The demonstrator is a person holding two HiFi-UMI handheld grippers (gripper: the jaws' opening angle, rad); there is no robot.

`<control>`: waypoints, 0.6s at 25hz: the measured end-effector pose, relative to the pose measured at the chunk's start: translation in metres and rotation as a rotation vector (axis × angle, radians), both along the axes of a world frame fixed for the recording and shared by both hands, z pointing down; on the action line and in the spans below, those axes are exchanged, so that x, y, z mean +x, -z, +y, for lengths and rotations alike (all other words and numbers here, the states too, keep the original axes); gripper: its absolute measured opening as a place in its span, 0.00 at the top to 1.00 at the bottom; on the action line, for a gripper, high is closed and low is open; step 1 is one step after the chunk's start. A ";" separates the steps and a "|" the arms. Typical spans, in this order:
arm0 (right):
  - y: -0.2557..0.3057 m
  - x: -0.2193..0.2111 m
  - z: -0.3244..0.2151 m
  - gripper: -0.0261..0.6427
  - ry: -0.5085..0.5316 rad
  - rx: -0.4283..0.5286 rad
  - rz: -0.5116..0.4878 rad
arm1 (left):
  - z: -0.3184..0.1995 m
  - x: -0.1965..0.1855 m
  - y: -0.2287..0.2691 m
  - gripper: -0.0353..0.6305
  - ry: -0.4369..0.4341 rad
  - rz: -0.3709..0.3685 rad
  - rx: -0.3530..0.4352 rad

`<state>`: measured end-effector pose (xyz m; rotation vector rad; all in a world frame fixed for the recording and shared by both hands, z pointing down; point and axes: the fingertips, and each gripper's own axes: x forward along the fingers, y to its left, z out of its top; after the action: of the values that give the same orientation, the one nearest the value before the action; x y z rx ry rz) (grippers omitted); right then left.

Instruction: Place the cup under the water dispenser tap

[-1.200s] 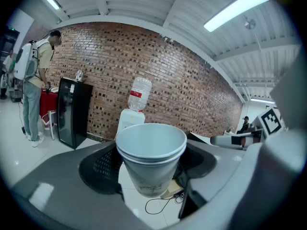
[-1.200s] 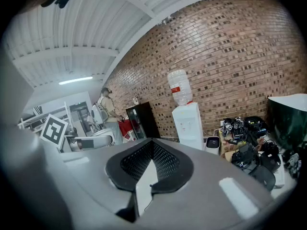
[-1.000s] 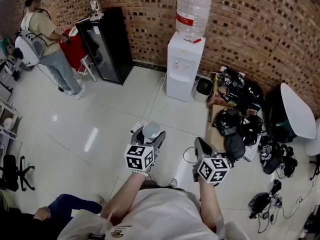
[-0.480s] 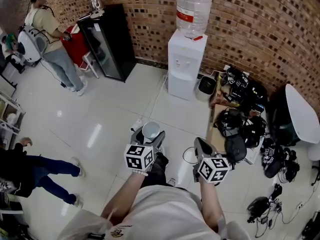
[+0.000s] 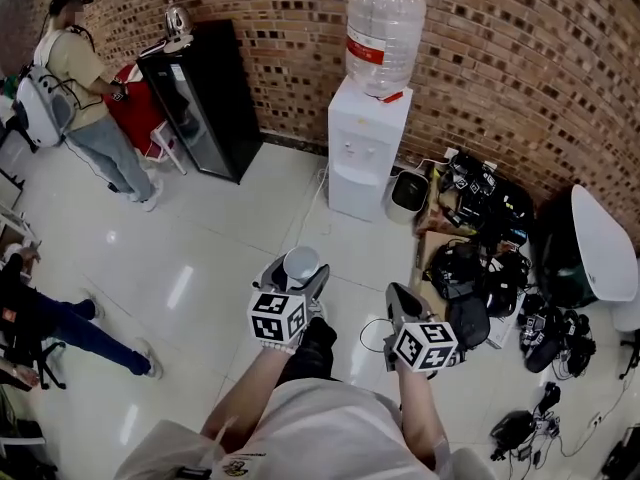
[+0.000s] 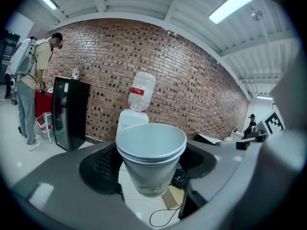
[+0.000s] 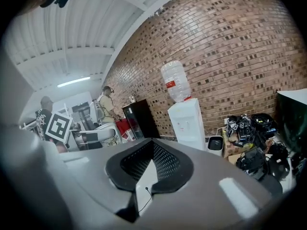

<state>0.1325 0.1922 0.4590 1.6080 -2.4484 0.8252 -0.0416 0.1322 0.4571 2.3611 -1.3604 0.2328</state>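
Gripped upright between the matte grey jaws of the left gripper (image 5: 297, 271): tapered white paper cup (image 6: 151, 159), round rim doubled as if two were nested. Alongside, right gripper (image 7: 152, 145), dimpled black pads (image 7: 167, 163) clenched tip to tip, nothing between. Well ahead of both jaws, across glossy white floor tiles (image 5: 220, 238): boxy white water dispenser (image 5: 360, 153) topped by clear ribbed bottle (image 5: 385, 23), against rough brick wall (image 5: 520, 58).

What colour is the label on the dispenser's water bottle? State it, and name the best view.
Red. The label shows best in the head view.
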 end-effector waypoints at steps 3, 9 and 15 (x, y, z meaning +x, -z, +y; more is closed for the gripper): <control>-0.007 -0.004 -0.038 0.96 -0.003 -0.021 -0.001 | -0.041 -0.002 -0.004 0.40 -0.004 0.007 -0.008; -0.008 -0.012 -0.121 0.96 -0.018 -0.044 -0.007 | -0.116 -0.008 -0.010 0.40 -0.022 0.018 -0.032; -0.002 -0.029 -0.206 0.96 -0.025 -0.049 0.004 | -0.193 -0.021 -0.010 0.40 -0.038 0.031 -0.046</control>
<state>0.1038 -0.0143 0.4610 1.6251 -2.3913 0.8775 -0.0624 -0.0605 0.4675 2.3443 -1.2830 0.2351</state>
